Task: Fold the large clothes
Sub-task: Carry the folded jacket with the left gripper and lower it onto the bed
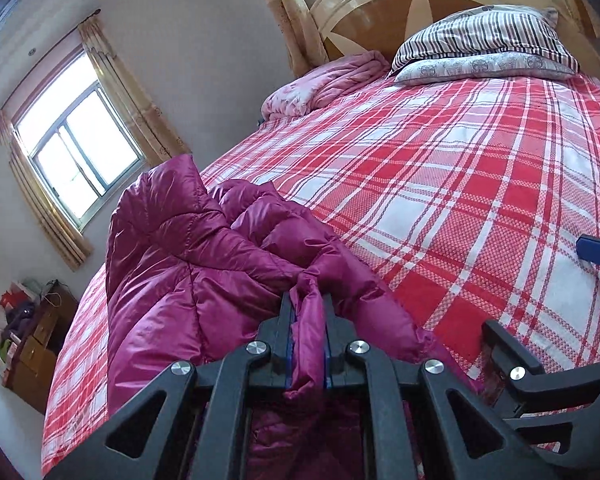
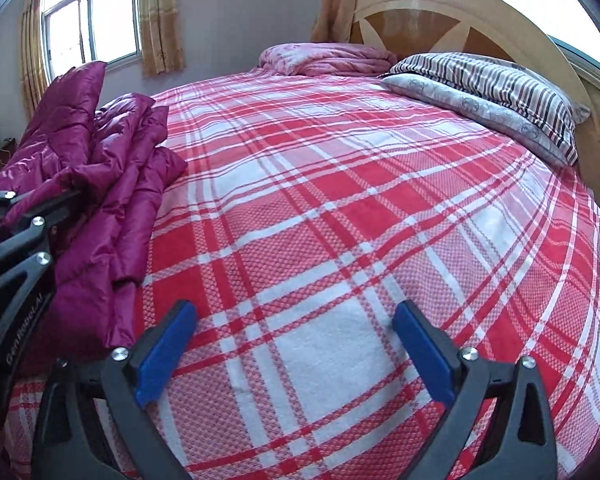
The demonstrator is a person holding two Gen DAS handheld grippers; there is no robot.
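A shiny magenta puffer jacket (image 1: pixel 188 248) lies bunched on the left side of a bed with a red and white plaid cover (image 1: pixel 460 208). My left gripper (image 1: pixel 308 300) is shut on a fold of the jacket's edge, which sticks up between its black fingers. In the right wrist view the jacket (image 2: pixel 112 184) is heaped at the left, with the left gripper's black frame (image 2: pixel 16 240) beside it. My right gripper (image 2: pixel 294 320) hangs open over bare plaid cover (image 2: pixel 340 220), its blue pads (image 2: pixel 168 352) wide apart and holding nothing.
At the head of the bed lie a striped pillow (image 2: pixel 500 84) on a grey patterned one and a folded pink quilt (image 2: pixel 328 58), under a wooden headboard (image 2: pixel 440 12). Curtained windows (image 1: pixel 76 148) are behind. A cluttered wooden cabinet (image 1: pixel 32 344) stands left of the bed.
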